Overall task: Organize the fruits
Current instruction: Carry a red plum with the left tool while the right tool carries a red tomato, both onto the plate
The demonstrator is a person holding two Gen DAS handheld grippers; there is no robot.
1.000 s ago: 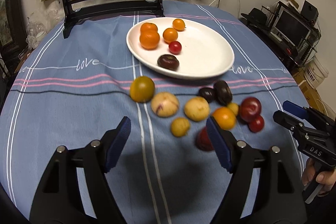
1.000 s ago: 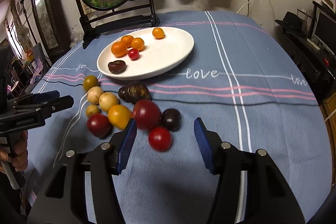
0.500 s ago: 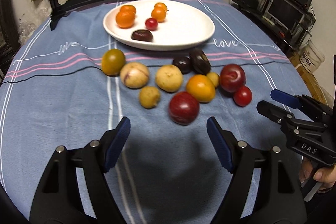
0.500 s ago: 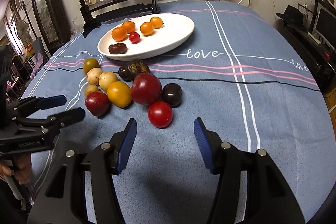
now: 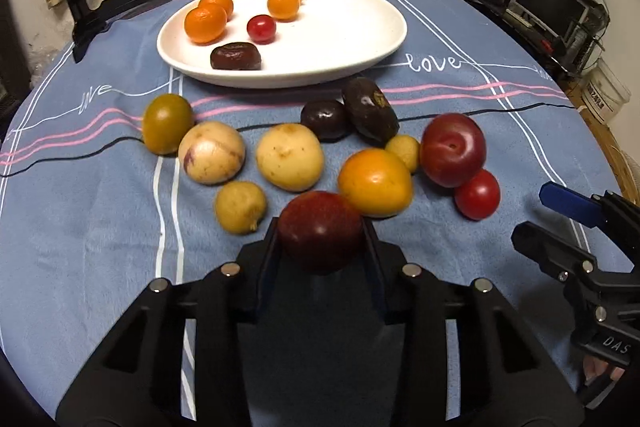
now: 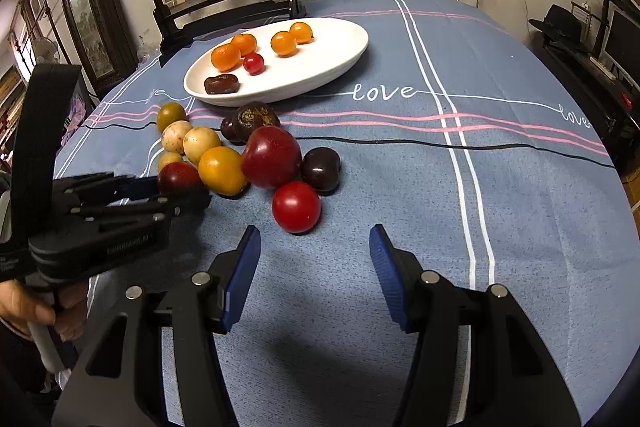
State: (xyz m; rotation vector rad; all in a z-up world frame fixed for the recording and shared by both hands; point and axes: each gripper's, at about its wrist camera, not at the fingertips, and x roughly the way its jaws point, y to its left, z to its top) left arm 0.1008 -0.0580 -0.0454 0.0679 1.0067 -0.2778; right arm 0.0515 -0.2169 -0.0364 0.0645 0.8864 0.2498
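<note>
1. The left gripper (image 5: 321, 233) is closed on a dark red plum (image 5: 321, 230); both pads press its sides at the near edge of the fruit pile.
2. The right gripper (image 6: 314, 277) is spread wide and holds nothing, its blue pads hovering just near of a small red tomato (image 6: 296, 207).
3. In the left wrist view, an orange fruit (image 5: 375, 182) touches the gripped plum on its far right side, and a small yellow fruit (image 5: 240, 206) lies just left of it.
4. Farther back lie two pale yellow fruits (image 5: 289, 156), an olive-green fruit (image 5: 167, 123) at the far left, two dark purple fruits (image 5: 370, 109), and a large red plum (image 5: 453, 149) on the right.
5. A white plate (image 5: 352, 39) sits on the far side of the pile, carrying four small oranges (image 5: 205, 23), one cherry tomato (image 5: 261, 29) and a dark brown fruit (image 5: 236, 56).
6. Everything rests on a blue tablecloth (image 6: 500, 187) with pink and white stripes.
</note>
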